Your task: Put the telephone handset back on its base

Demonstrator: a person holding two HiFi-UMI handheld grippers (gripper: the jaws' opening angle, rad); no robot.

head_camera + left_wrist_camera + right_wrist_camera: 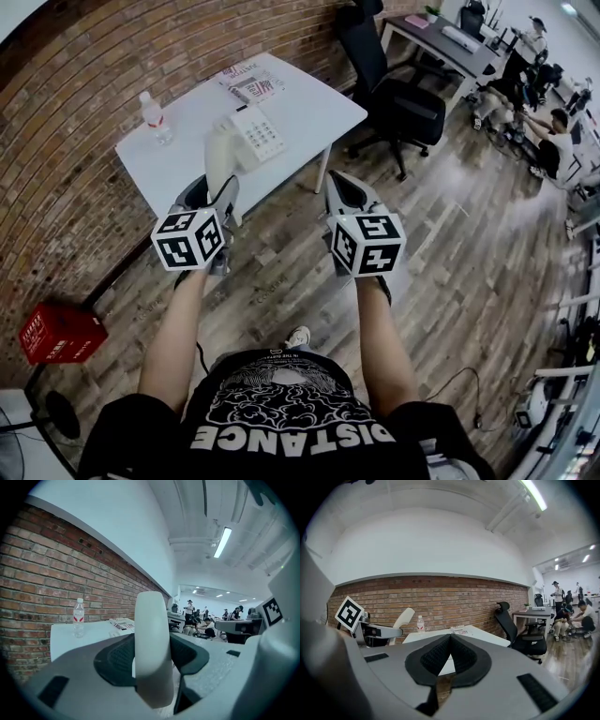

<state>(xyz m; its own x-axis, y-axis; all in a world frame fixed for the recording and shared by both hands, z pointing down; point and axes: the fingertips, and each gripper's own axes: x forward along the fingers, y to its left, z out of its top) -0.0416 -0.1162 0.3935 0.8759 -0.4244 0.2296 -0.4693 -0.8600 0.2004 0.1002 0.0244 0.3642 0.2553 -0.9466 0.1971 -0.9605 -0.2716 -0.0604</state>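
Note:
The white telephone handset [217, 157] stands upright in my left gripper [216, 194], which is shut on its lower part, just in front of the table's near edge. In the left gripper view the handset [151, 639] fills the gap between the dark pads. The white telephone base [256, 133] with its keypad lies on the white table [309, 108], just beyond the handset. My right gripper [338, 183] hangs over the floor to the right of the table, shut and empty; its pads meet at the tip [450, 638]. The right gripper view also catches the handset [402, 619].
A water bottle [155, 118] stands at the table's left end and a magazine [251, 82] lies at its far side. A black office chair [401, 103] is to the table's right. A red crate [58, 333] sits by the brick wall. People sit far right.

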